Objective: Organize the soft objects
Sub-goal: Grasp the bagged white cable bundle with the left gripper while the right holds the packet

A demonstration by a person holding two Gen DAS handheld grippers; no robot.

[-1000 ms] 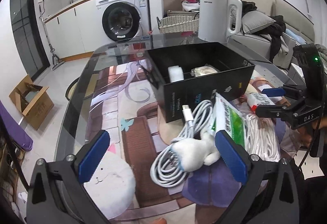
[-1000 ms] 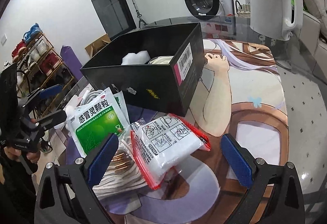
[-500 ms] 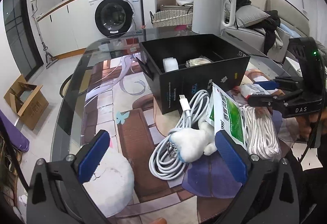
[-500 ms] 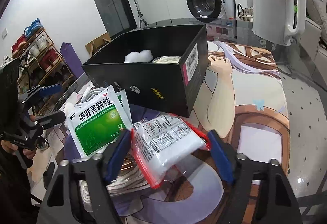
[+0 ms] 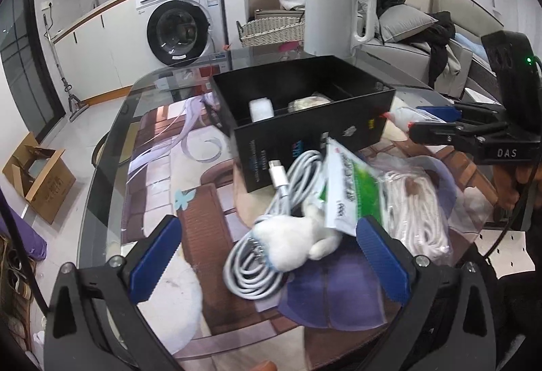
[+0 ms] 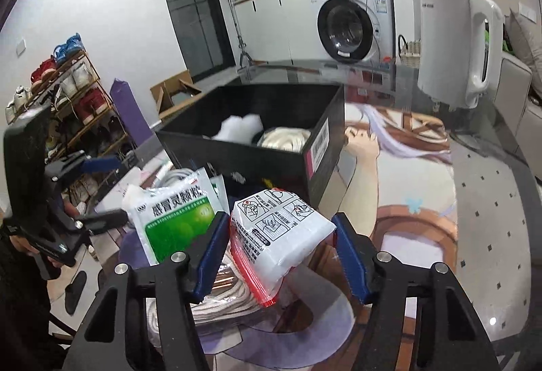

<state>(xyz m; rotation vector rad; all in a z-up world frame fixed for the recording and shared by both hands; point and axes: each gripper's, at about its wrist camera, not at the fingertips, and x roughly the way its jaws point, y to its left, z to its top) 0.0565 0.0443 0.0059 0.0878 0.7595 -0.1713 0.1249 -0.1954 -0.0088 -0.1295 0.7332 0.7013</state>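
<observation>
I am closing my right gripper (image 6: 279, 256) on a white packet with a red zip edge (image 6: 279, 235), and the blue pads are pressing on both of its sides. The packet is sitting lifted above a bundle of pale rope (image 6: 220, 298), just on the near side of the black box (image 6: 257, 151). To the left of the packet, a green and white sachet (image 6: 176, 222) is leaning against a coiled white cable (image 5: 271, 235). Inside the box, a white foam piece (image 6: 240, 127) is lying beside a coil of cream cord (image 6: 284, 137). I am holding my left gripper (image 5: 267, 264) with its jaws spread wide and nothing between the pads; a small white plush toy (image 5: 291, 245) is lying on the cable just ahead of it. A white kettle (image 5: 333, 22) is standing on the glass table (image 5: 111, 147) beyond the far side of the box.
</observation>
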